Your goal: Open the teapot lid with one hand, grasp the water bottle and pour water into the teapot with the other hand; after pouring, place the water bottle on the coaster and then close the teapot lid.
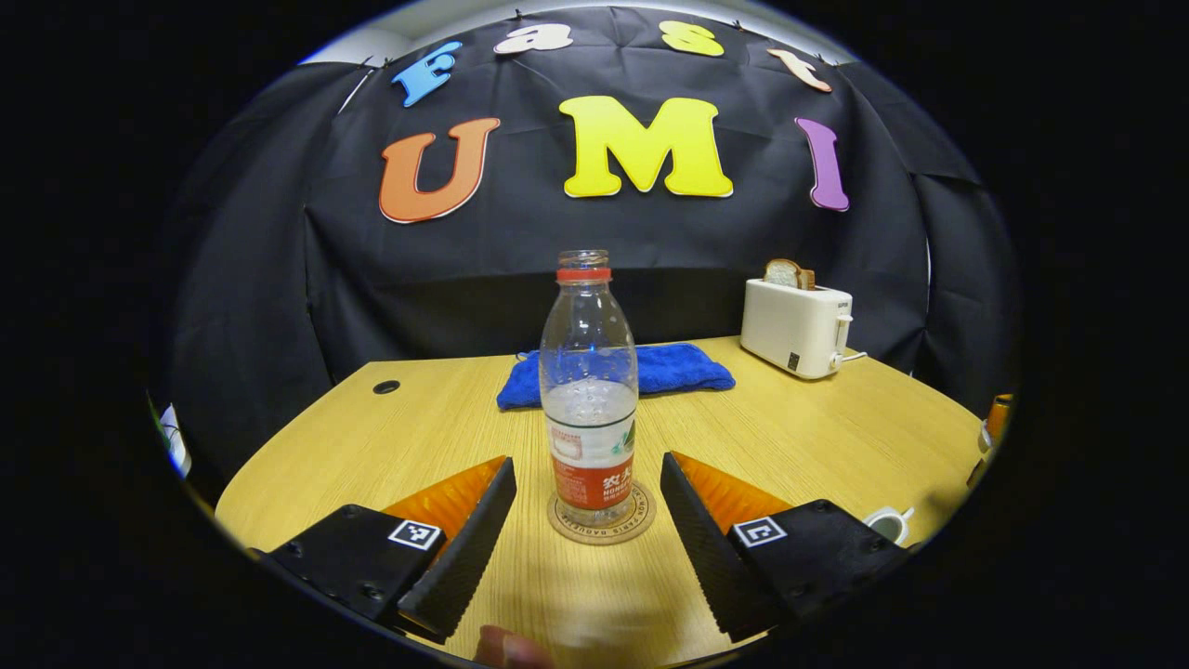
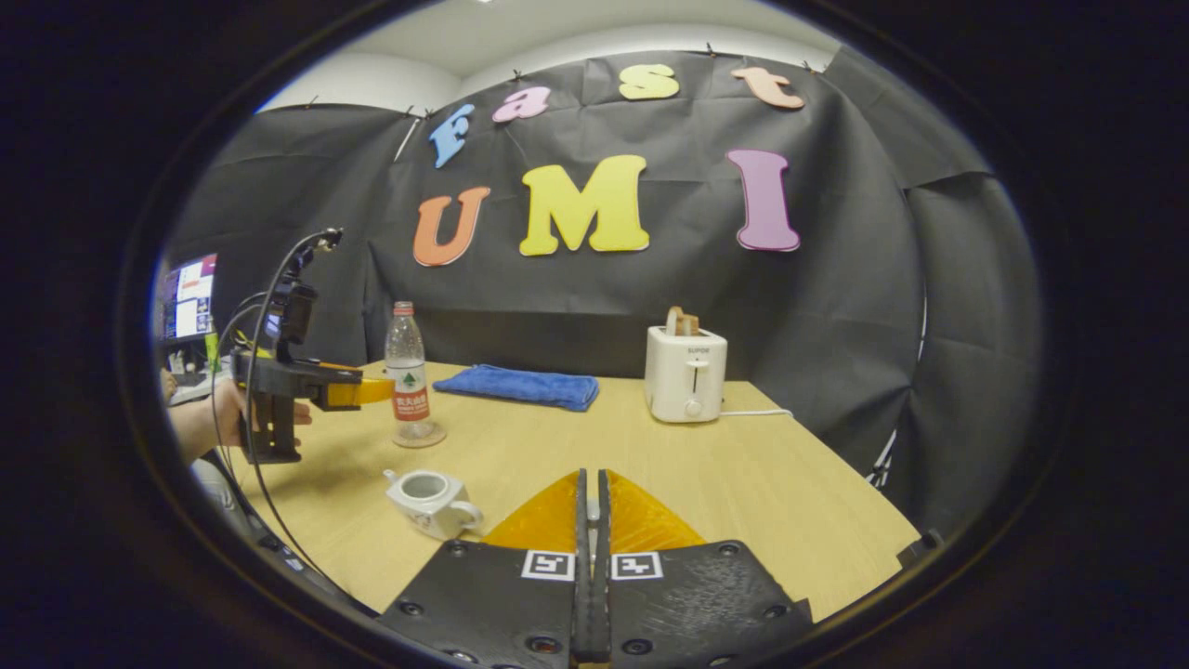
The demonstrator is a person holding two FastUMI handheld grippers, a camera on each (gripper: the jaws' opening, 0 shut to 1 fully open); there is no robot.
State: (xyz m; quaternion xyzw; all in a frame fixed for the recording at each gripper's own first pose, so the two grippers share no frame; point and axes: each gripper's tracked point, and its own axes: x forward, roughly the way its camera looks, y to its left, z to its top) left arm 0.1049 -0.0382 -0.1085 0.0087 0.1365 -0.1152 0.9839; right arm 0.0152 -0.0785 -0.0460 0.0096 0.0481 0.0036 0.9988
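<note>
A water bottle (image 1: 589, 390) stands upright on a round coaster (image 1: 602, 520) on a wooden table (image 1: 817, 437); it is uncapped and roughly half full of water. In the left gripper view, the left gripper (image 1: 588, 506) has its fingers spread wide, one on each side of the bottle's base, neither touching it; behind the bottle lies a folded blue towel (image 1: 669, 367), and to the right of the bottle, near the back wall, stands a white toaster (image 1: 796, 325) with a slice of bread (image 1: 788, 273) in its slot. In the right gripper view, the right gripper (image 2: 591, 497) has its fingers pressed together, something small and pale pinched between them, though what it is cannot be told; a white teapot (image 2: 429, 500) sits in front of the bottle (image 2: 408, 376), well apart from it, its top open with no lid on it; a person's hand (image 2: 209, 418) holds the left gripper (image 2: 372, 390) level just beside the bottle.
</note>
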